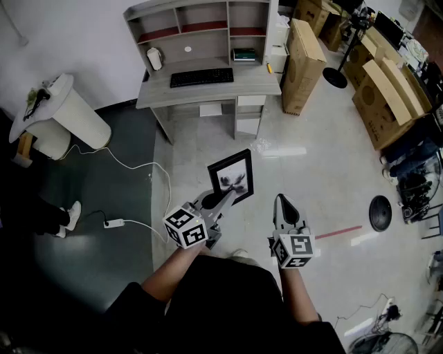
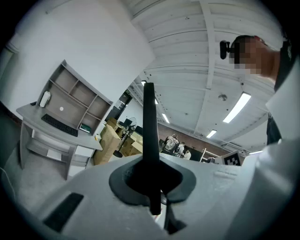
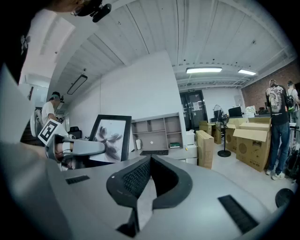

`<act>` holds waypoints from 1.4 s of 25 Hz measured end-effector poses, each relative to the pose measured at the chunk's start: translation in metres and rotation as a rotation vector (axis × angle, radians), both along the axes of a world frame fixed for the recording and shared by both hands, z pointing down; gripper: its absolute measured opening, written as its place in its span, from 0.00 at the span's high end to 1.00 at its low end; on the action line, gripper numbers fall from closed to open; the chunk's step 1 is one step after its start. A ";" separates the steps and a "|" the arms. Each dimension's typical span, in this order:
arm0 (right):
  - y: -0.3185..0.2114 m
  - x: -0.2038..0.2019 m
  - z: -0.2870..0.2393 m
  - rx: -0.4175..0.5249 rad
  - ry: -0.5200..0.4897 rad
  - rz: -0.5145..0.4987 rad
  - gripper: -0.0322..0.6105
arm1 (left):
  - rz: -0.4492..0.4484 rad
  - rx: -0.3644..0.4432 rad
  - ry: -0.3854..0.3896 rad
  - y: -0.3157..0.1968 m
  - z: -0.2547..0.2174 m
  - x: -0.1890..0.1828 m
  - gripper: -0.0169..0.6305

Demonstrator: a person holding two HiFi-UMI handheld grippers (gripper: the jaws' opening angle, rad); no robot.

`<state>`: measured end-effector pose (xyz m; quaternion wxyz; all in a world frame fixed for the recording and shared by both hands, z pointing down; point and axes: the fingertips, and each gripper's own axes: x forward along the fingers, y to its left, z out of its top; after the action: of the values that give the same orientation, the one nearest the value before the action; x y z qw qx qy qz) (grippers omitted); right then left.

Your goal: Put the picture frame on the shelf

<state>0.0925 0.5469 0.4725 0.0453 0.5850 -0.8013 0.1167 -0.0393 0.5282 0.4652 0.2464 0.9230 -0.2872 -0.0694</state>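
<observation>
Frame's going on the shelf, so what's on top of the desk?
A keyboard, a white container and a book. The shelf's boards hide the backs of its cubbies.

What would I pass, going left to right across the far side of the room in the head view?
White round pedestal → desk with its shelf → tall cardboard box → black fan base → open cardboard boxes.
</observation>
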 end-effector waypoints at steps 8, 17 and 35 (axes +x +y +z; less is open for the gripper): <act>0.002 0.010 0.012 -0.019 -0.098 0.005 0.93 | -0.029 -0.009 -0.016 -0.005 0.014 -0.005 0.94; -0.054 -0.002 0.037 -0.100 -0.067 -0.039 0.93 | 0.012 -0.015 -0.002 -0.075 0.026 -0.012 0.94; -0.335 -0.079 0.008 -0.091 -0.011 0.076 0.93 | 0.107 -0.004 0.029 -0.352 0.013 -0.095 0.94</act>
<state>0.0139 0.2116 0.4808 0.0629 0.6117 -0.7726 0.1580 -0.1338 0.1761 0.4782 0.2559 0.9354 -0.2339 -0.0692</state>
